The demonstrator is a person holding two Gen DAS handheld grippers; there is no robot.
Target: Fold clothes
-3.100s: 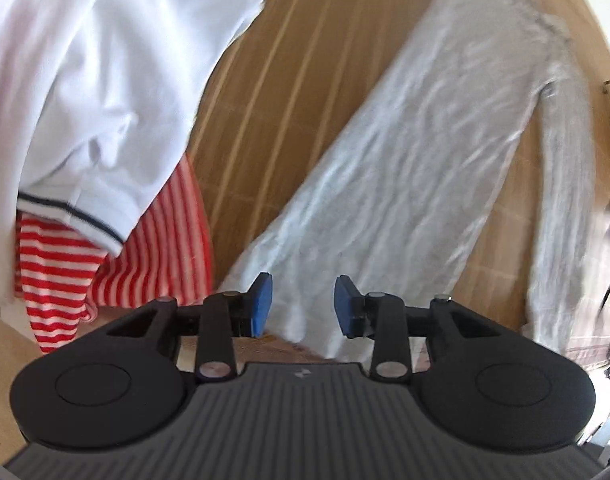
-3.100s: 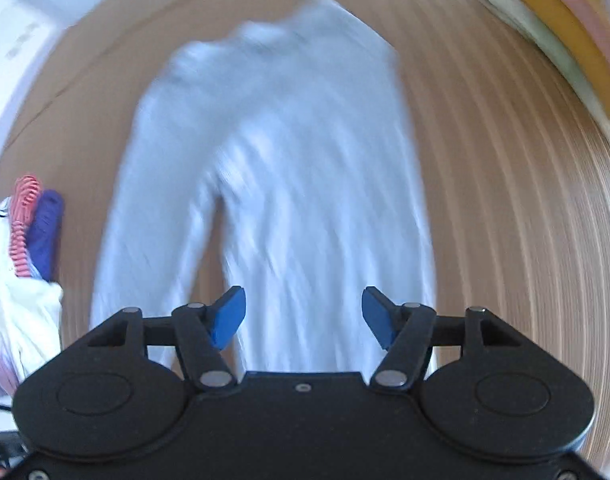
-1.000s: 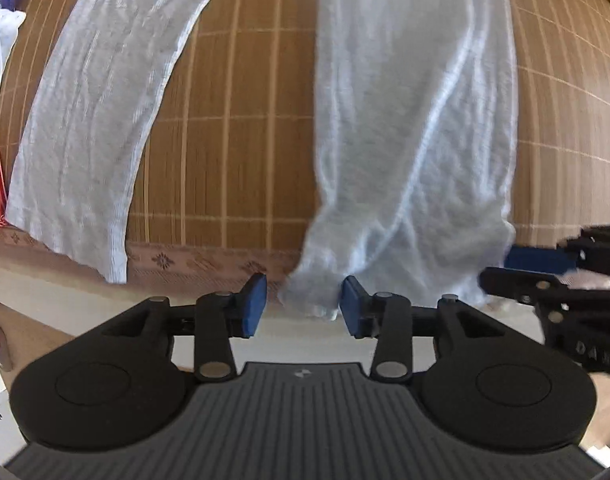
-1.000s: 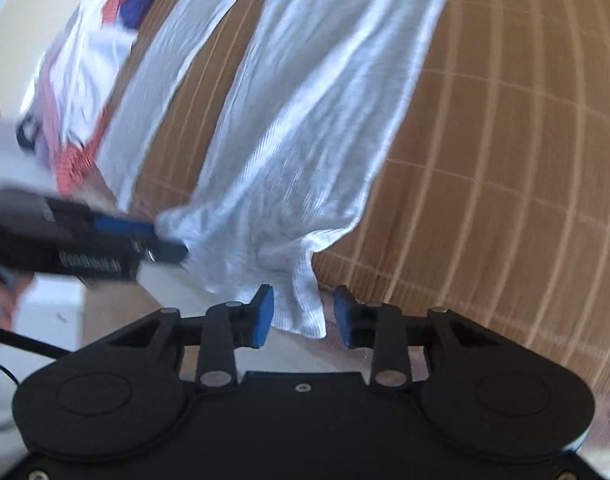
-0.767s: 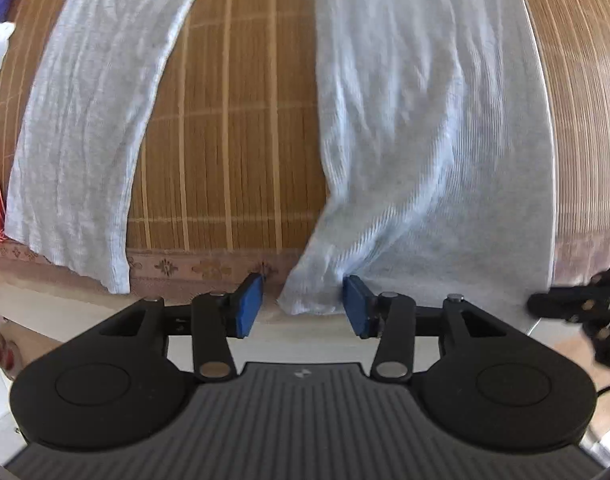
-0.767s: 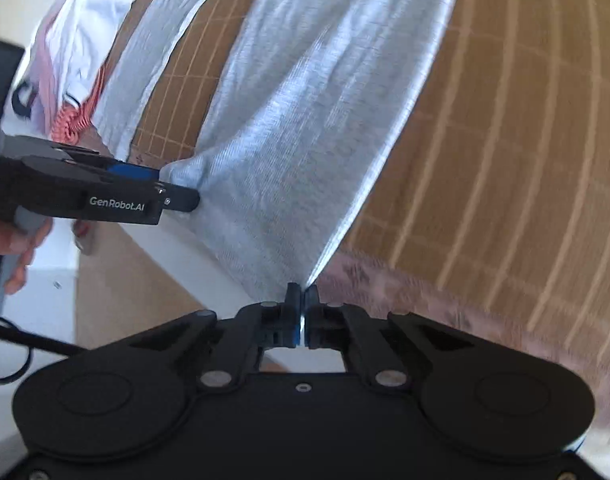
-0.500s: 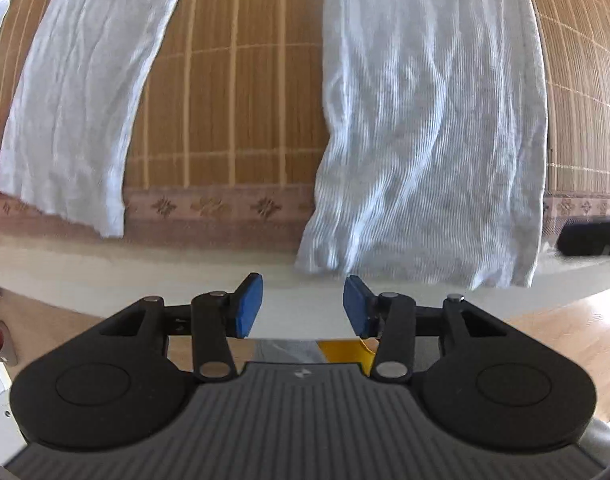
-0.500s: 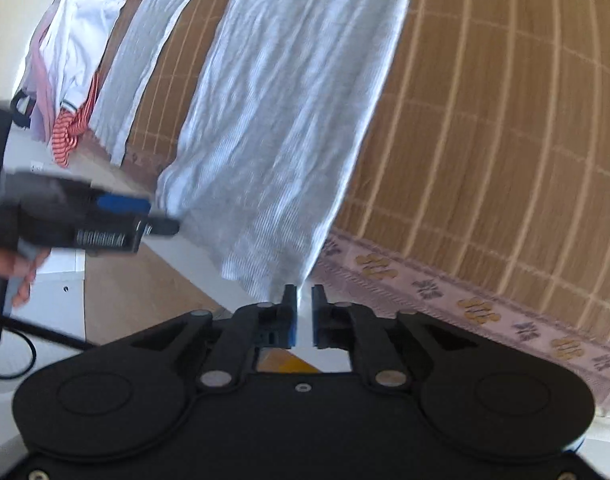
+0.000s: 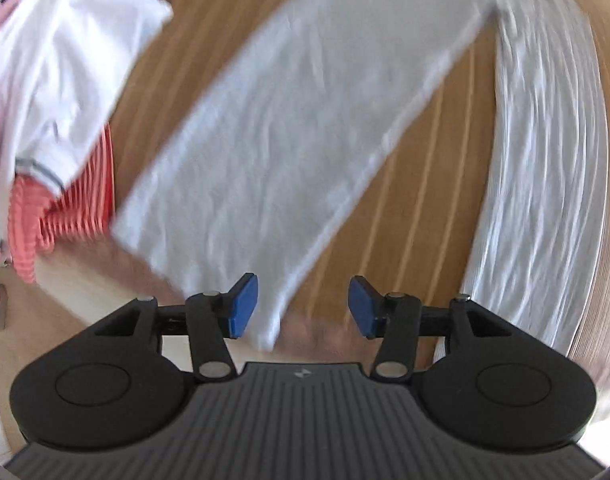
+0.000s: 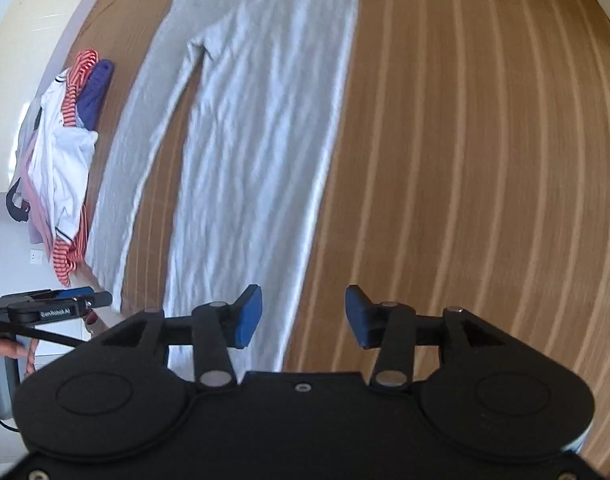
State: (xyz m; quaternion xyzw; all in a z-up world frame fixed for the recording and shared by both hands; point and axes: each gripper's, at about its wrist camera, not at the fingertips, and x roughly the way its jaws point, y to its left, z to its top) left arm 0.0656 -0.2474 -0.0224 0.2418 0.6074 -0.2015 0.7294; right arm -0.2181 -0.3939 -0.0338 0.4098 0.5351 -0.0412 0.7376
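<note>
The grey long-sleeved top (image 10: pixel 261 120) lies spread flat on the bamboo mat (image 10: pixel 465 160), no fold made yet; left gripper (image 9: pixel 303 306) and right gripper (image 10: pixel 303 316), jaws just opened, stand spread and empty, other clothes (image 10: pixel 65 152) piled beside

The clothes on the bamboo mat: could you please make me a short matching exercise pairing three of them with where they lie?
1. light grey long-sleeved top
2. white shirt with dark-trimmed cuff
3. purple garment

a. at the far end of the pile
b. spread flat on the brown bamboo mat
c. on top of the red-and-white striped garment

Pairs: 1-b, 2-c, 3-a
</note>
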